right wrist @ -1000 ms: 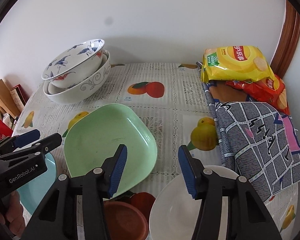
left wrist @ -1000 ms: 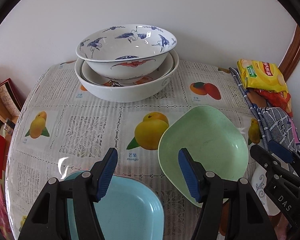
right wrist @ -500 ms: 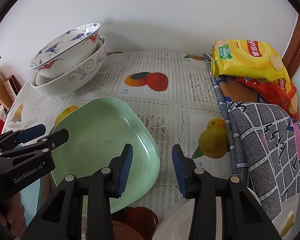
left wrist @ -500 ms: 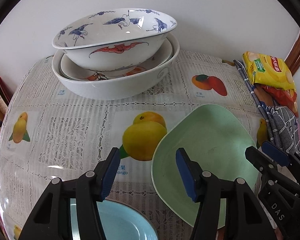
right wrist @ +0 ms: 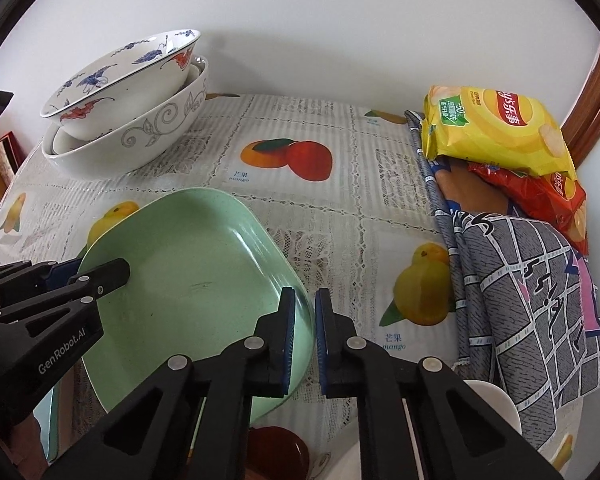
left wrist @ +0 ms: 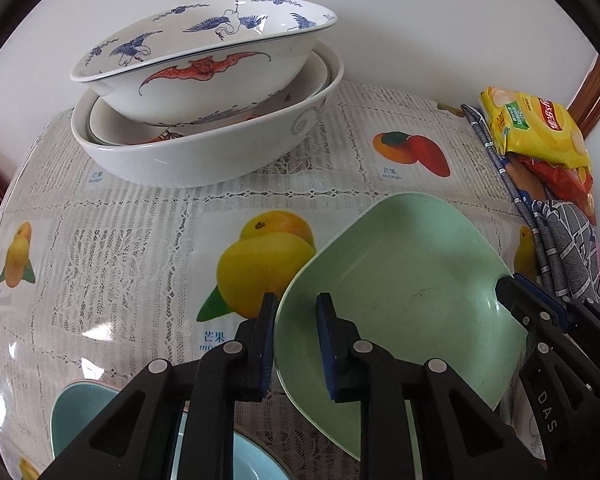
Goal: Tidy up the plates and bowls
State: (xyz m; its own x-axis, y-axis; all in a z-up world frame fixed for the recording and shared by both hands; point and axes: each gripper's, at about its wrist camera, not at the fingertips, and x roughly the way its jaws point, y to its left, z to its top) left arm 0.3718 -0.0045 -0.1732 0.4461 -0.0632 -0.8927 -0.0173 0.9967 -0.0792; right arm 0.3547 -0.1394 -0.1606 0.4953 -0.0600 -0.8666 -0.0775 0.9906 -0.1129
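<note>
A green square plate (left wrist: 404, 280) lies in the middle of the table, also in the right wrist view (right wrist: 188, 280). My left gripper (left wrist: 296, 344) straddles its left rim, jaws narrowed around the edge with a small gap. My right gripper (right wrist: 305, 336) straddles its right rim, jaws nearly closed on the edge. A stack of white bowls (left wrist: 204, 120), the top one painted with blue cranes, stands at the back left, also in the right wrist view (right wrist: 128, 104). A light blue plate (left wrist: 84, 420) lies under my left gripper.
Yellow and red snack bags (right wrist: 496, 132) and a patterned cloth (right wrist: 532, 288) fill the right side. A white dish (right wrist: 496, 404) and a brown dish (right wrist: 280, 448) sit near the front edge. A fruit-print tablecloth (left wrist: 100, 240) covers the table.
Both grippers moved forward and down to the green plate's opposite rims, and their jaws narrowed from wide open to close around the edges.
</note>
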